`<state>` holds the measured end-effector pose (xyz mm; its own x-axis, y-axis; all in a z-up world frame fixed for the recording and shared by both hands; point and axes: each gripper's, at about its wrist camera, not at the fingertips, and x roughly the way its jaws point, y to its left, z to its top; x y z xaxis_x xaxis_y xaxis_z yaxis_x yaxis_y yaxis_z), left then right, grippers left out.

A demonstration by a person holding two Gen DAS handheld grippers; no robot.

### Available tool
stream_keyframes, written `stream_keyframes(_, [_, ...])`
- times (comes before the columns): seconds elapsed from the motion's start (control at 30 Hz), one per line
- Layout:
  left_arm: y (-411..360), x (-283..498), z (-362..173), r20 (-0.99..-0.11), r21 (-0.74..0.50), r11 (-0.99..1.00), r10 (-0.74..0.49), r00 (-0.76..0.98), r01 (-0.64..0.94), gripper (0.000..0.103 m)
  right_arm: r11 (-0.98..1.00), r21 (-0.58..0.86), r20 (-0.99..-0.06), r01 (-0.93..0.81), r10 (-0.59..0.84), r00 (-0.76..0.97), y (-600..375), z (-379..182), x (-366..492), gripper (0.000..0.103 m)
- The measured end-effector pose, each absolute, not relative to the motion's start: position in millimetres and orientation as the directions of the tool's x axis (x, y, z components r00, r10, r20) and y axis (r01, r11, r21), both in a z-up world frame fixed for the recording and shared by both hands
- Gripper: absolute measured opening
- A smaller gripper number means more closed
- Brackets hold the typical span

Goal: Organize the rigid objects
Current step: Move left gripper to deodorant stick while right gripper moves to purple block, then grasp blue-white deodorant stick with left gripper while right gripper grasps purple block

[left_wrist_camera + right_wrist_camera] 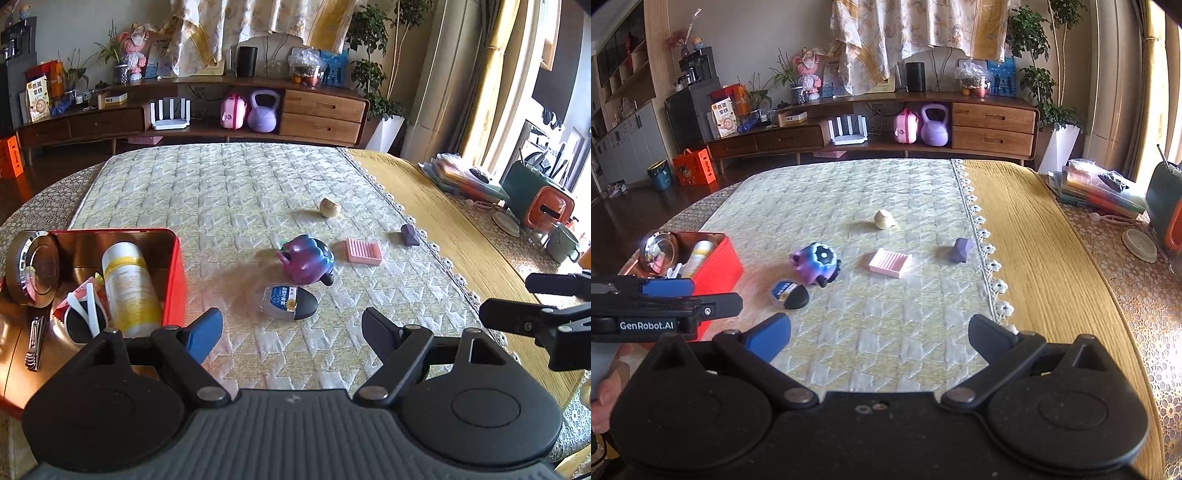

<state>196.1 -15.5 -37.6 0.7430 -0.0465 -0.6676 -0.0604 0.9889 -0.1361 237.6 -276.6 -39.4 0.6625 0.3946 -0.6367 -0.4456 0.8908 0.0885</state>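
A red tin box (175, 273) (720, 264) sits at the left on the quilted mat and holds a white bottle (127, 284), a round metal lid (35, 267) and small items. On the mat lie a purple-blue toy (308, 264) (816, 262), a small round tin with a black lid (291, 302) (788, 293), a pink ribbed block (364, 251) (889, 262), a purple block (410, 235) (961, 250) and a beige shell-like piece (330, 207) (884, 219). My left gripper (291, 332) is open and empty, just short of the small tin. My right gripper (879, 336) is open and empty over the mat.
A yellow cloth (1045, 258) covers the table right of the mat. Stacked folders (1100, 192), a green-orange appliance (535, 199) and a mug (561, 242) stand at the far right. Nail clippers (35, 343) lie left of the box. A wooden sideboard (923, 125) stands behind.
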Motion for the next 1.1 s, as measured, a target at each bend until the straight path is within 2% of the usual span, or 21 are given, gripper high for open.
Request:
stream_keyframes(0.5, [-26.7,256.1,-82.7,-0.728,-0.088,0.996,-0.053,0.684,-0.017,0.083,0.924,0.033,-0.685,-0.382,0.299,0.664,-275.3,-70.8,345.2,0.102])
stream_keyframes(0.63, [-25.5,263.0,-90.1,-0.726,-0.084,0.996,-0.051,0.686,-0.014,0.083,0.931,0.034,-0.706,-0.363,0.279,0.651,-270.3,-83.4,370.2,0.099])
stream_keyframes(1.03, [-22.2,271.9,-100.0,-0.717,-0.087,0.996,-0.055,0.695,-0.011,0.082,0.966,0.044,-0.742,-0.255,0.202,0.639,-267.5,-112.8,418.7,0.071])
stream_keyframes(1.1, [-23.0,271.6,-101.1,-0.714,-0.081,0.997,-0.053,0.698,-0.008,0.079,0.968,0.047,-0.747,-0.248,0.199,0.635,-266.2,-115.4,421.9,0.067])
